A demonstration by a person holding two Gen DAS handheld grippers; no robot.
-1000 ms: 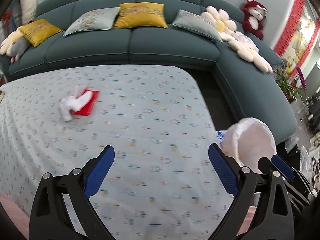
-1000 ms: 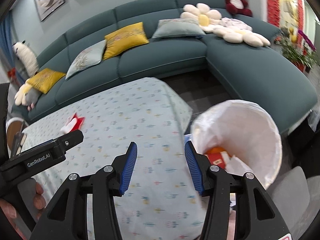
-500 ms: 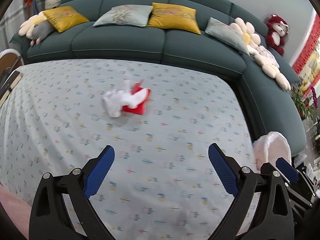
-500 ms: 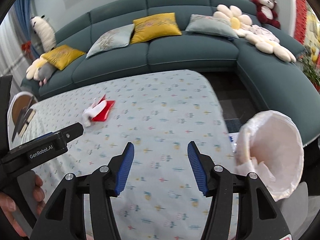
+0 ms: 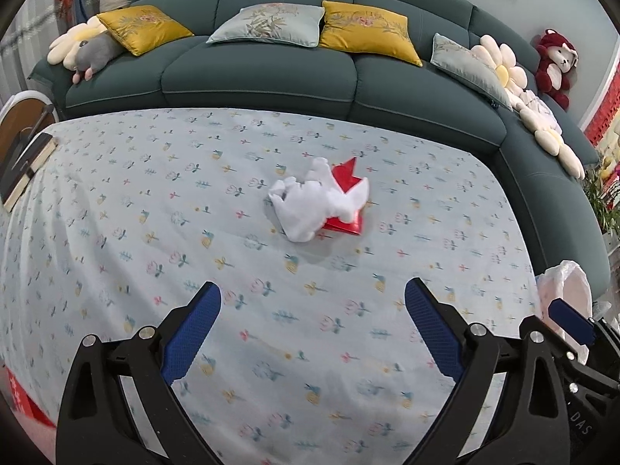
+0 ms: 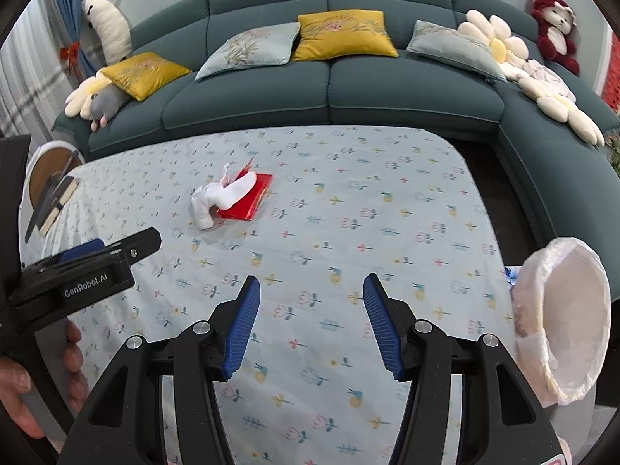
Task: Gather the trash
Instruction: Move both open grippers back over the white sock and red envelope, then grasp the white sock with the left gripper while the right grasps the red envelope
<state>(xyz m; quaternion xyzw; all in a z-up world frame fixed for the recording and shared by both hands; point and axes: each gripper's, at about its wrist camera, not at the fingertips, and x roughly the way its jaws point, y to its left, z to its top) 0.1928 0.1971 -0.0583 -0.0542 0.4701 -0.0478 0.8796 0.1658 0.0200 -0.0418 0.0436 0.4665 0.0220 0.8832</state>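
White tissue (image 5: 316, 203) lies crumpled across a red packet (image 5: 347, 201) near the middle of the flowered tablecloth (image 5: 116, 232) — the two touch, so they likely count as one pile of trash. The left gripper (image 5: 312, 327) points straight at them with its fingers spread wide and empty, probably to straddle the soft wad in one grab. The right gripper (image 6: 310, 323) hovers apart from the pile, fingers moderately open and holding nothing. The lined bin (image 6: 562, 321) stands just off the table's right edge — mouth facing the table, handy for dropping the pile in.
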